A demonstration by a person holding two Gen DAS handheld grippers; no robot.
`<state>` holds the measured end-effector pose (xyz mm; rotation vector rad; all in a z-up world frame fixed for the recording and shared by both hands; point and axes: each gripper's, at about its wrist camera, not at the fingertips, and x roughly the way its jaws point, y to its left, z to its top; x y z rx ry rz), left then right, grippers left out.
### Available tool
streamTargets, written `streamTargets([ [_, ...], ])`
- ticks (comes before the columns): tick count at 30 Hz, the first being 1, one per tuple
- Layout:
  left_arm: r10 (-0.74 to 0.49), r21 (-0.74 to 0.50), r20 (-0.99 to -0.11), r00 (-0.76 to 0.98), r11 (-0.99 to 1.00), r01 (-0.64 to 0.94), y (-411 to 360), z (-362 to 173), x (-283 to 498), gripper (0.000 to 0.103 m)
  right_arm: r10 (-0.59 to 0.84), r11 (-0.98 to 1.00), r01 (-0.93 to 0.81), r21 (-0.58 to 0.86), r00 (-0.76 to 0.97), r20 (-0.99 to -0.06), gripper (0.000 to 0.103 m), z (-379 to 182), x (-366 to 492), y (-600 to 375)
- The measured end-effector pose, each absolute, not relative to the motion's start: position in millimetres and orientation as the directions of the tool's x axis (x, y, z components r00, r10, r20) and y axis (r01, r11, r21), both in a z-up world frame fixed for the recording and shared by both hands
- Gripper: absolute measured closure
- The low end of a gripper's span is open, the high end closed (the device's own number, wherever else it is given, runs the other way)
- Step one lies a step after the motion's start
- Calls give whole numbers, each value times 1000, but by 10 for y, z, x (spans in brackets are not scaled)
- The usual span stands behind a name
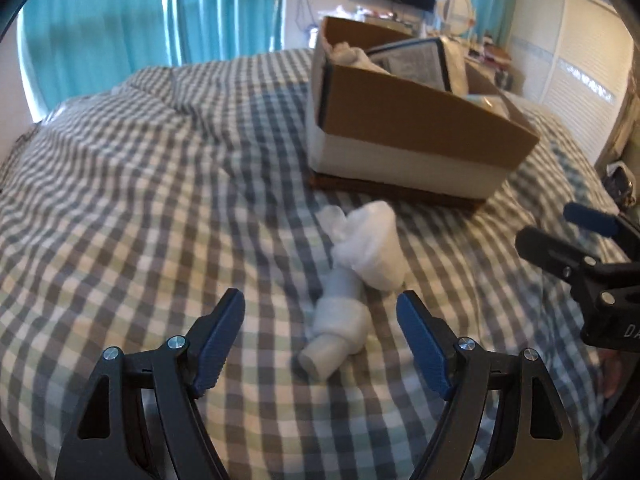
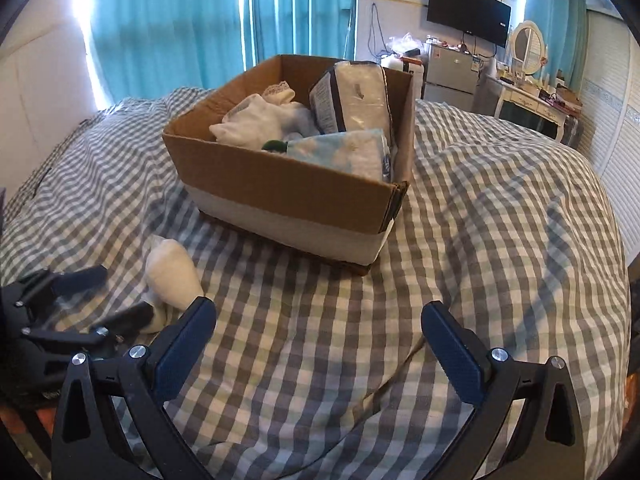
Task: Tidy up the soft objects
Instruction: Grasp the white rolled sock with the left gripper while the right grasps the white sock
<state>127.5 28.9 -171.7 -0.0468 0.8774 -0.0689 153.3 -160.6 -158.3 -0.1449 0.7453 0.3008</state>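
Observation:
Two rolled white sock bundles lie on the checked bedspread: a larger one (image 1: 374, 246) and a smaller one (image 1: 338, 330) nearer me. My left gripper (image 1: 320, 320) is open, its jaws on either side of the smaller bundle, just above the bed. The larger bundle also shows in the right wrist view (image 2: 172, 276). A cardboard box (image 2: 288, 184) behind them holds white socks (image 2: 260, 118) and tissue packs (image 2: 352, 96). My right gripper (image 2: 318, 332) is open and empty over bare bedspread, right of the bundles. It shows at the right edge of the left wrist view (image 1: 576, 240).
The box (image 1: 416, 128) stands mid-bed on a dark mat. Teal curtains (image 2: 200, 20) hang behind the bed. A wall TV (image 2: 468, 10), small fridge (image 2: 450, 76) and a dressing table with mirror (image 2: 528, 80) are at the far right.

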Motion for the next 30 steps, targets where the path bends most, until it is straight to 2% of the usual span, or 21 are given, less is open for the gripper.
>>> streamTargets([
  [6, -114, -61, -795, 596, 992, 108, 106, -1876, 1338, 28, 207, 946, -321, -33, 684, -700, 0, -1613, 1550, -1574],
  [7, -111, -51, -798, 592, 992, 116, 74, -1896, 1344, 32, 205, 946, -321, -38, 685, -699, 0, -1613, 1542, -1565],
  [8, -116, -48, -801, 587, 990, 130, 51, -1907, 1348, 50, 204, 946, -323, -40, 685, -699, 0, -1617, 1537, -1560],
  [10, -103, -28, -810, 578, 990, 137, 15, -1931, 1344, 69, 206, 945, -325, -41, 685, -699, 0, -1623, 1527, -1563],
  [11, -97, -25, -808, 581, 991, 130, 19, -1927, 1339, 72, 207, 945, -325, -38, 684, -700, 0, -1623, 1527, -1567],
  [15, -118, -60, -793, 597, 991, 117, 111, -1825, 1270, 73, 217, 943, -331, -29, 681, -700, 0, -1624, 1524, -1560],
  [22, -91, -42, -746, 660, 995, 89, 243, -1501, 976, 73, 240, 937, -348, -15, 675, -697, 0, -1613, 1527, -1534],
  [30, -53, -69, -715, 698, 998, 6, 622, -1253, 1096, 73, 300, 902, -431, -8, 641, -707, 0, -1587, 1556, -1277],
])
